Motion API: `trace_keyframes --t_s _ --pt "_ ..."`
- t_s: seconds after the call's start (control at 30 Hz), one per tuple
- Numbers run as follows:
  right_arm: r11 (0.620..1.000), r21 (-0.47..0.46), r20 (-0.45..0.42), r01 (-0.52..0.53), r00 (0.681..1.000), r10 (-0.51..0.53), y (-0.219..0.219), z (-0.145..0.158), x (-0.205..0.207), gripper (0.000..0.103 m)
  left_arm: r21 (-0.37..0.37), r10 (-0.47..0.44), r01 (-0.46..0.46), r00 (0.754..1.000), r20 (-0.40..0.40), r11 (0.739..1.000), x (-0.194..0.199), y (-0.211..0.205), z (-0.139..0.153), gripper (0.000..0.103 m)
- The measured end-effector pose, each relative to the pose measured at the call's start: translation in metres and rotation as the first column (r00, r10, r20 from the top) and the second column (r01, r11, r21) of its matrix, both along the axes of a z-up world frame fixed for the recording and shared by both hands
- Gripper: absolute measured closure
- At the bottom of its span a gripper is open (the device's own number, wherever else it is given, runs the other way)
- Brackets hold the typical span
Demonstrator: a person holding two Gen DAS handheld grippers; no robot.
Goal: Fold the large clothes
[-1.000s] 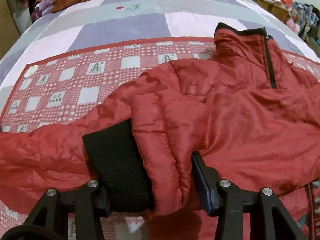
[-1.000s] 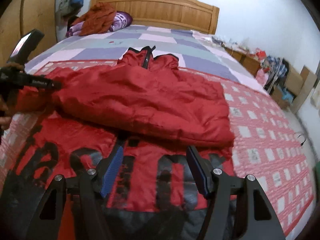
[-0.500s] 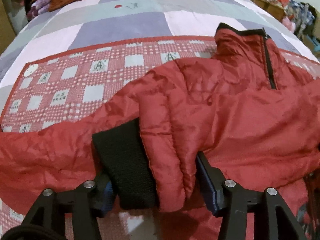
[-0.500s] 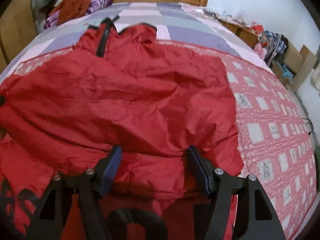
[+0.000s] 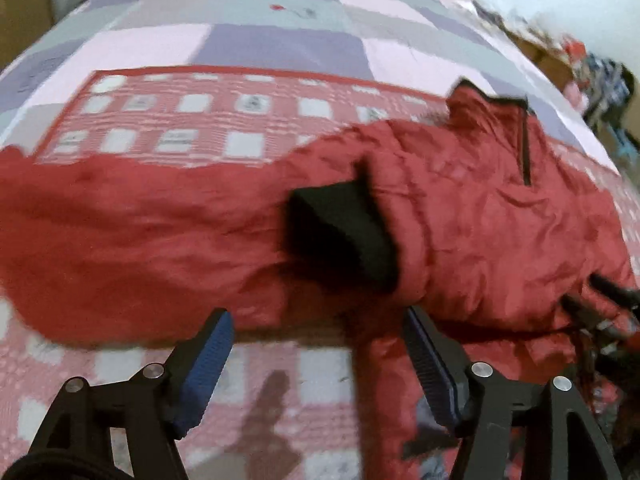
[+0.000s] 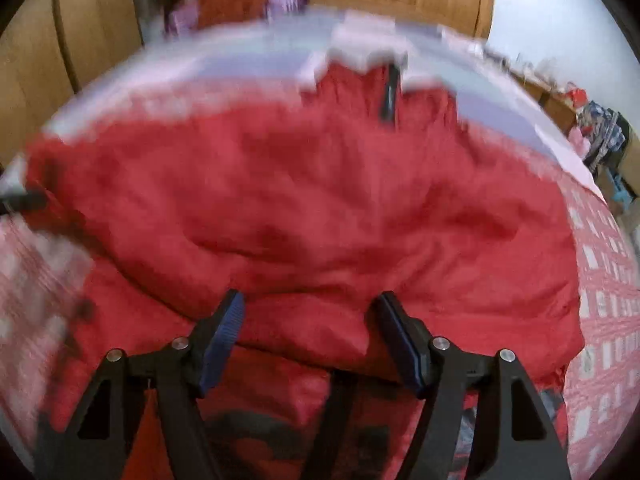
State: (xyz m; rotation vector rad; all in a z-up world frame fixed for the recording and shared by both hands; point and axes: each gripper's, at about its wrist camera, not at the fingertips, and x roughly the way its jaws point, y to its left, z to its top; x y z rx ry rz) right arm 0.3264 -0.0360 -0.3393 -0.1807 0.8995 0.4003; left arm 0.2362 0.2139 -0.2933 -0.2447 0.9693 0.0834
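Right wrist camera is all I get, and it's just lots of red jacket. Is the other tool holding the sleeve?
Observer: No. The left tool is open, with nothing between its fingers.
Operator: So where's the end of the sleeve?
Observer: The black cuff lies on top of the red jacket, just beyond that tool.
Operator: What's under the tool?
Observer: Mostly the pink checked blanket; the jacket's edge reaches only its right finger.
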Motion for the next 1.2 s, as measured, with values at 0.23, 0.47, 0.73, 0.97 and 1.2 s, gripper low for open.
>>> trace_keyframes --t_s 0.23,0.47,0.73,0.97,1.2 --pt "0.995 0.096 0.038 -0.041 0.999 0.038 0.044 0.023 0.008 0.031 0.059 0.192 -0.193 0.981 0.014 0.979 -0.054 0.055 0.008 0.03" --pt "0.998 -0.017 -0.07 -0.057 0.996 0.056 0.074 -0.015 -0.005 0.031 -0.007 0.363 -0.363 0.932 0.012 0.932 -0.084 0.124 -0.001 0.03" --pt "0.997 -0.051 -0.03 -0.059 0.998 0.058 0.069 -0.012 -0.021 0.031 -0.03 0.434 -0.435 0.9 -0.027 0.9 -0.073 0.175 -0.026 0.029" --pt "0.997 -0.051 -0.034 -0.054 0.998 0.052 0.068 -0.015 -0.021 0.031 -0.074 0.466 -0.466 0.885 -0.024 0.882 -0.035 0.215 -0.036 0.029" --pt "0.996 -0.061 -0.037 -0.071 0.997 0.069 0.07 -0.021 -0.02 0.031 -0.15 0.52 -0.522 0.852 -0.057 0.84 0.0 0.274 -0.044 0.03"
